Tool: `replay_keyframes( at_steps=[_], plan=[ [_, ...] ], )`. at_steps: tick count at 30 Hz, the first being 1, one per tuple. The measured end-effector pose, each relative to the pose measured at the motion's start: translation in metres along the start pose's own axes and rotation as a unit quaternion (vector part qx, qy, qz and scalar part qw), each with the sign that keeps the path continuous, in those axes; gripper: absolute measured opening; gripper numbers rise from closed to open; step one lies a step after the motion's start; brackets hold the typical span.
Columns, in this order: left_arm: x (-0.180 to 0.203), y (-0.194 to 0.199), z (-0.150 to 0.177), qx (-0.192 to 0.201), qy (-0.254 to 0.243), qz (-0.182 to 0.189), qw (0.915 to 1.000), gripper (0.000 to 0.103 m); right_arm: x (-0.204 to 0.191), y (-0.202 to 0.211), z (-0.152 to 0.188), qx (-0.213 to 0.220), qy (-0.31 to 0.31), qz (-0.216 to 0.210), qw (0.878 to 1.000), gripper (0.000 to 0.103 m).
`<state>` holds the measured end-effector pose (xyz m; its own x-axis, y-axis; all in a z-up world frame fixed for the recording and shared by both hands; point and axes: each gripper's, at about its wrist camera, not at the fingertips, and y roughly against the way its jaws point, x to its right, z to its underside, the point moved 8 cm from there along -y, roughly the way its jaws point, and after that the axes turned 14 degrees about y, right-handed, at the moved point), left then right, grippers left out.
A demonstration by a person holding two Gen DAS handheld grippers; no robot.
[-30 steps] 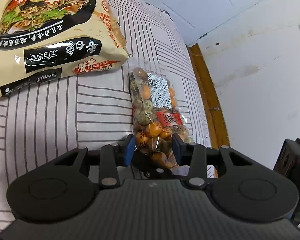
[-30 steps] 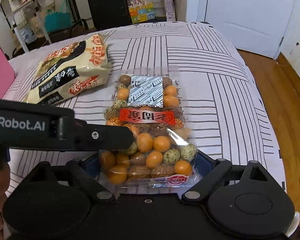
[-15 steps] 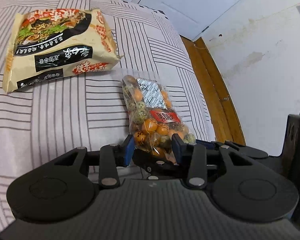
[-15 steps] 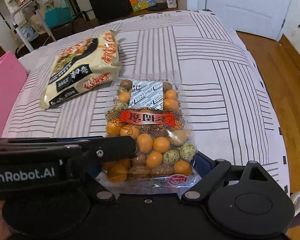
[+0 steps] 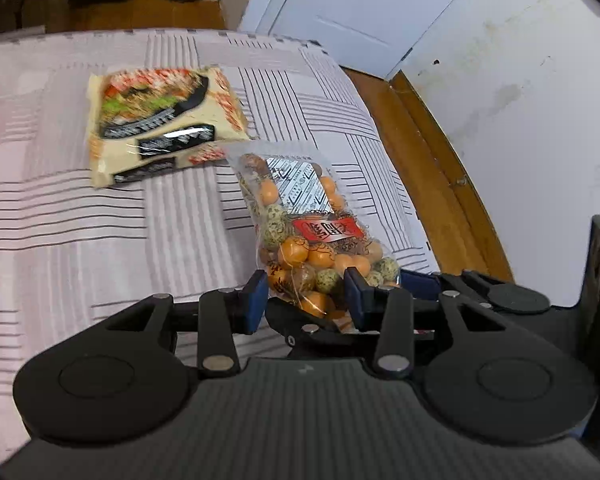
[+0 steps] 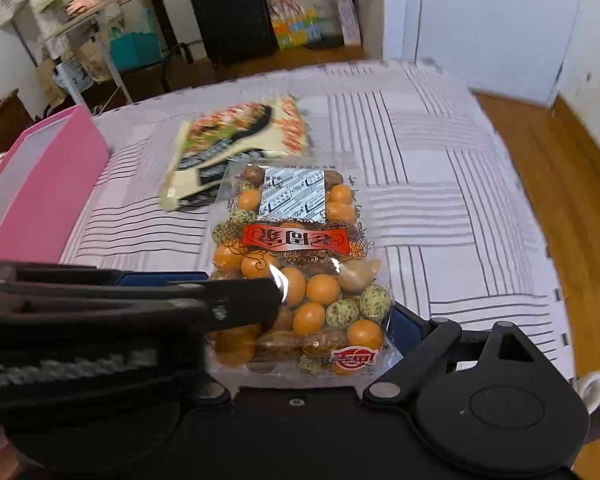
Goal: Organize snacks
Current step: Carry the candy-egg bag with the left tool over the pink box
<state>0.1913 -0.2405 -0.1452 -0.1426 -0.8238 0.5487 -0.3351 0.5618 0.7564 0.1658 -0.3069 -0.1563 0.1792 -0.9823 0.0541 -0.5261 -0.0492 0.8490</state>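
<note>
Both grippers clamp the clear snack bag (image 6: 300,264) at lower centre: left gripper (image 5: 306,300) narrow, right gripper (image 6: 300,344) wide, above the striped bed (image 6: 440,184)

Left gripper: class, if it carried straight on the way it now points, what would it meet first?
The left gripper is shut on the clear bag of coated nuts, which lies along its line. Beyond the bag it would probably meet the striped bedspread, short of the noodle packet; depth is uncertain.

Snack bag (image 6: 300,264) nearest, above the bedspread (image 6: 440,184). Noodle packet (image 6: 240,148) lies on the bedspread beyond it, slightly left. Box (image 6: 48,184) far left (on the bedspread edge). Suitcase (image 6: 232,16) behind the bed.
</note>
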Motion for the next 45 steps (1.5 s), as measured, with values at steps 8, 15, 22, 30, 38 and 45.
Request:
replay_keyframes(
  at_steps=[8, 15, 22, 30, 38, 45],
  plan=[
    [-0.018, 0.083, 0.019, 0.035, -0.010, -0.028, 0.9989, 0.039, -0.062, 0.048, -0.005, 0.033, 0.024, -0.018, 0.999, 0.093],
    [-0.047, 0.146, 0.029, 0.077, -0.002, -0.045, 0.9960, 0.039, -0.123, 0.073, -0.016, 0.063, 0.070, -0.020, 0.995, 0.093],
    [-0.082, 0.191, 0.023, 0.122, 0.013, -0.054, 0.9909, 0.040, -0.172, 0.081, -0.040, 0.098, 0.119, -0.031, 0.988, 0.093],
    [-0.132, 0.229, -0.011, 0.179, 0.034, -0.090, 0.9790, 0.040, -0.230, 0.066, -0.087, 0.161, 0.189, -0.056, 0.967, 0.092],
    [-0.192, 0.236, -0.067, 0.184, 0.057, -0.092, 0.9769, 0.040, -0.273, 0.030, -0.141, 0.192, 0.239, -0.082, 0.948, 0.093],
    [-0.261, 0.208, -0.093, 0.176, 0.103, -0.069, 0.9765, 0.040, -0.304, -0.025, -0.152, 0.166, 0.253, -0.096, 0.949, 0.093]
  ],
)
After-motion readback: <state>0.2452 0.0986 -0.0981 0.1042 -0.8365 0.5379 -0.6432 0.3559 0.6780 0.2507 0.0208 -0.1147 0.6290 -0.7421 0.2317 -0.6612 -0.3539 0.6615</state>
